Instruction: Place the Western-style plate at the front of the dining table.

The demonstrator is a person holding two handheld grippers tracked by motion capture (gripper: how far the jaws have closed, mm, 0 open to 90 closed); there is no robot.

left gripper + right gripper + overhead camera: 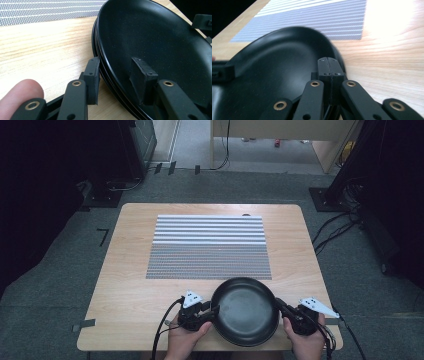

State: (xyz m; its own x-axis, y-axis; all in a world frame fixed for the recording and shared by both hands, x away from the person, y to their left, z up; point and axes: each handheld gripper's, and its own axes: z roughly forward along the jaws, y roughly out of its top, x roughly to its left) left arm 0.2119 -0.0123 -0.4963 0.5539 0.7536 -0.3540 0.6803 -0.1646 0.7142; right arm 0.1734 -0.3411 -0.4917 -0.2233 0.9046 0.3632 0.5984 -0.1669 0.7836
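The black plates [245, 311] sit as a stack at the near edge of the worktop [125, 270], squarely between the two hands, just short of the striped mat [210, 247]. The left tool [212, 311] straddles the stack's left rim, one jaw outside and one inside the top dish; the pads look close but possibly not yet pressing. The right tool [278, 306] has its jaws together at the right rim, probably pinching the thin edge. With a tool on opposite rims, any lift depends on both rising evenly.
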